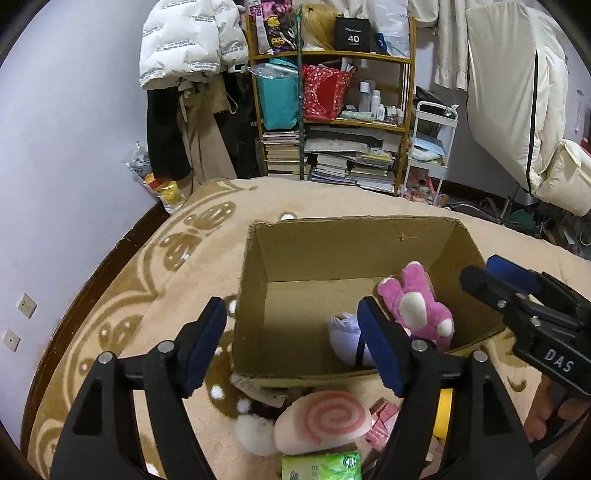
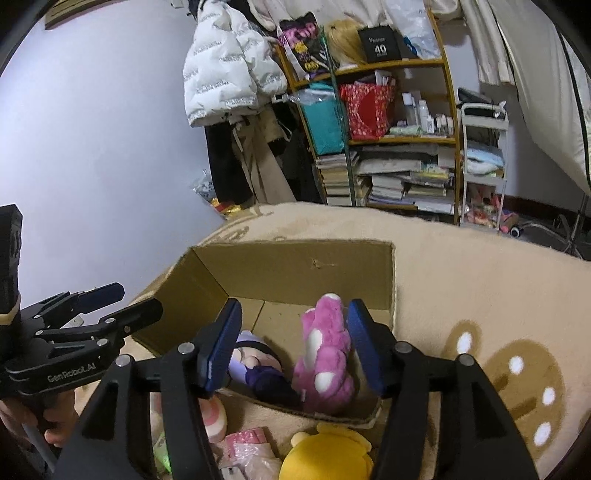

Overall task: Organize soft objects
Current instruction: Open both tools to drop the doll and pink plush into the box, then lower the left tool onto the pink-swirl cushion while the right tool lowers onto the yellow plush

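Beige patterned carpet (image 1: 122, 295); bookshelf (image 1: 332, 122) behind holds a black box (image 1: 352, 36) marked "40". Left gripper (image 1: 291, 343) wide, holding nothing, labelled "GenRobot.AI". Right gripper (image 2: 291, 339) wide, holding nothing, labelled "DAS". Ahead of both, the cardboard box (image 1: 351, 243) holds a pink plush (image 2: 327, 354) and a purple doll (image 2: 255, 363), partly hidden by fingers. Below the left gripper: swirl plush (image 1: 321, 421), cut-off green packet (image 1: 321, 466)

The left gripper (image 1: 295, 347) fills the lower middle of its view, jaws spread wide; the right gripper (image 2: 291, 347) likewise, holding nothing.
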Tool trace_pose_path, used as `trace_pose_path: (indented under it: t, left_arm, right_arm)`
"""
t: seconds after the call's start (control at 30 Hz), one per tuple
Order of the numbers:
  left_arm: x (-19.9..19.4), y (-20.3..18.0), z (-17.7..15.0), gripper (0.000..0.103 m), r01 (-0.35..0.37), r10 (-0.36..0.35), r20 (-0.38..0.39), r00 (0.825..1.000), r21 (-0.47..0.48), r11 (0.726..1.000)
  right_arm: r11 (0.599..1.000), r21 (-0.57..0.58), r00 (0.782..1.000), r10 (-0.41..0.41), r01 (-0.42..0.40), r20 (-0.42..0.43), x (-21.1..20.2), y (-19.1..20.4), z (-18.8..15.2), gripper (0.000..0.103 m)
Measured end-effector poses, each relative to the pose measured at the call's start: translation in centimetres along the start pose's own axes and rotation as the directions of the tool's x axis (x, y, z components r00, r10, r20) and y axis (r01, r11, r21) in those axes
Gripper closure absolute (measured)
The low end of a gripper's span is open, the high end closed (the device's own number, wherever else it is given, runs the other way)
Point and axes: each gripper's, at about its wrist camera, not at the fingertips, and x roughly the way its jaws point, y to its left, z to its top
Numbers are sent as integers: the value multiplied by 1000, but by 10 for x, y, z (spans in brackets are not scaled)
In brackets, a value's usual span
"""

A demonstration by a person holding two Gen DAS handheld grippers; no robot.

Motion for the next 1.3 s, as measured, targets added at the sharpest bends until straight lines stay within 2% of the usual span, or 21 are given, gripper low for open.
trace_pose_path:
  t: [0.07, 0.13, 0.37, 0.57, 0.9, 1.3]
  left_arm:
    - [-7, 3, -1, 22, -8, 8, -2, 1000, -10, 1000]
    - [-15, 6, -3, 21, -17, 17, 0, 1000, -16, 1000]
    - [-41, 17, -11, 8, -41, 41, -1, 999, -56, 998]
    - [-62, 19, -24, 3, -68, 68, 5, 998, -40, 997]
    - [-78, 19, -43, 3, -49, 48, -40, 998, -39, 998]
    - [-62, 14, -55, 3, -57, 55, -83, 995, -22, 998]
  right_arm:
    - [1000, 3, 1000, 1, -1, 22, -13, 3, 0, 25]
    - [1000, 0, 999, -4, 4, 33, -22, 5, 1, 22]
    - [1000, -4, 997, -21, 21, 68, -53, 13, -1, 0]
    - [1000, -10, 998, -19, 20, 58, -70, 18, -8, 0]
    - [1000, -4, 999, -27, 28, 16, -80, 20, -29, 0]
    - [998, 20, 997, -57, 58, -43, -68, 13, -43, 0]
